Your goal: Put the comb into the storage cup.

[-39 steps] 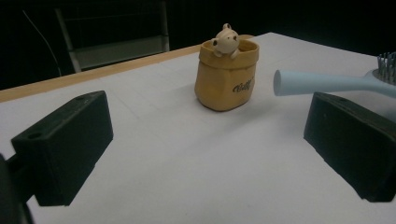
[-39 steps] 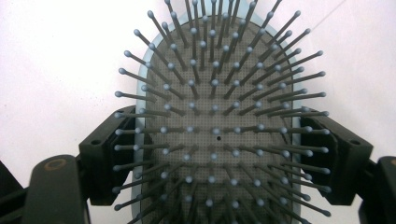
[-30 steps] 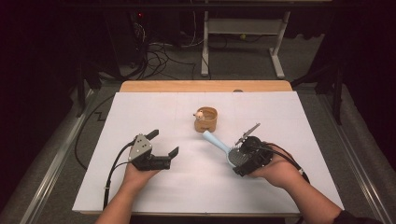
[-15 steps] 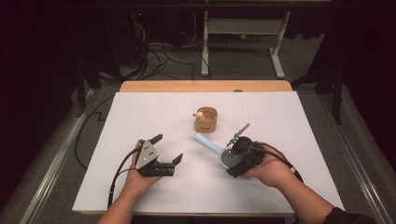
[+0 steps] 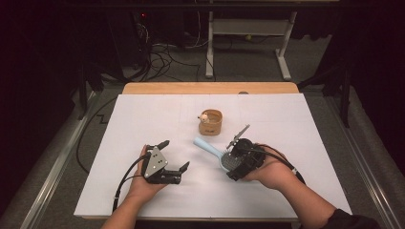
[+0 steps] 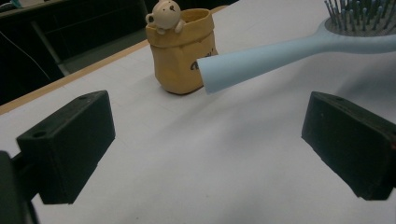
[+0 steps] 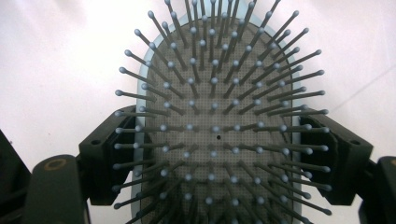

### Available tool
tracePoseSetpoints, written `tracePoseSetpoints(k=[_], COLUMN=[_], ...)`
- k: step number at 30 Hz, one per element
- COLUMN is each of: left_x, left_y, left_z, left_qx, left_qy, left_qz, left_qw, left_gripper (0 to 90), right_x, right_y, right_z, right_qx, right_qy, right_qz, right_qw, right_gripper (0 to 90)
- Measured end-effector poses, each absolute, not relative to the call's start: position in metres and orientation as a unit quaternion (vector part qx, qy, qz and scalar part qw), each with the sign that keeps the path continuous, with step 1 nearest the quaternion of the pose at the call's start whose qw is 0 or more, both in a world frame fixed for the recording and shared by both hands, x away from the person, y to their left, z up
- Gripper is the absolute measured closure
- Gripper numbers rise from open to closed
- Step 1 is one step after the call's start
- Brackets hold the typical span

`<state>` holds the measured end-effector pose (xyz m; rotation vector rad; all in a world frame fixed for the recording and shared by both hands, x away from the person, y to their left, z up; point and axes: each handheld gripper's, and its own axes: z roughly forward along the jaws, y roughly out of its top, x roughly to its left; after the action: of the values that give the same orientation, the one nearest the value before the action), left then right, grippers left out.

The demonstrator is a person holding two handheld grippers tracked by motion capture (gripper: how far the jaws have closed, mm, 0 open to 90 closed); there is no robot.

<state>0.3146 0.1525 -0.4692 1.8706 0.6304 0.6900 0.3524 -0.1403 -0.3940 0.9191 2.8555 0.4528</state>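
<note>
A light blue hairbrush (image 5: pixel 208 146) lies with its handle toward the middle of the white table. My right gripper (image 5: pixel 236 164) is shut on its bristled head. In the right gripper view the two black jaws press on either side of the brush head (image 7: pixel 215 93), bristles up, with my right gripper (image 7: pixel 217 156) centred on it. My left gripper (image 5: pixel 174 154) stands open near the front left, nothing between its jaws. In the left gripper view my left gripper (image 6: pixel 210 140) faces the brush handle (image 6: pixel 261 60) and a tan pouch-shaped cup (image 6: pixel 183 53).
The tan cup (image 5: pixel 211 123) with a small bear figure (image 5: pixel 204 117) on its rim stands upright at mid-table, just beyond the brush. A white sheet (image 5: pixel 296 124) covers the table; a wooden edge (image 5: pixel 210 88) shows at the far side. Cables and a stand lie beyond.
My right gripper has carried the brush leftward and a little nearer. My left gripper has drifted nearer and slightly right, still open.
</note>
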Motion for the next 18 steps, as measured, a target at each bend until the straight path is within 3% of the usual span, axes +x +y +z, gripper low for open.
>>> tracePoseSetpoints(k=[18], left_x=[0.309], left_y=[0.152], left_z=[-0.472], left_qx=[0.774], left_qy=[0.253], left_qz=[0.323], left_qw=[0.481], left_gripper=[3.5], right_x=[0.359], right_y=[-0.106], right_z=[-0.397], right_qx=[0.273], right_qy=[0.944], right_qz=[0.178], right_qw=[0.044], right_gripper=[20.6])
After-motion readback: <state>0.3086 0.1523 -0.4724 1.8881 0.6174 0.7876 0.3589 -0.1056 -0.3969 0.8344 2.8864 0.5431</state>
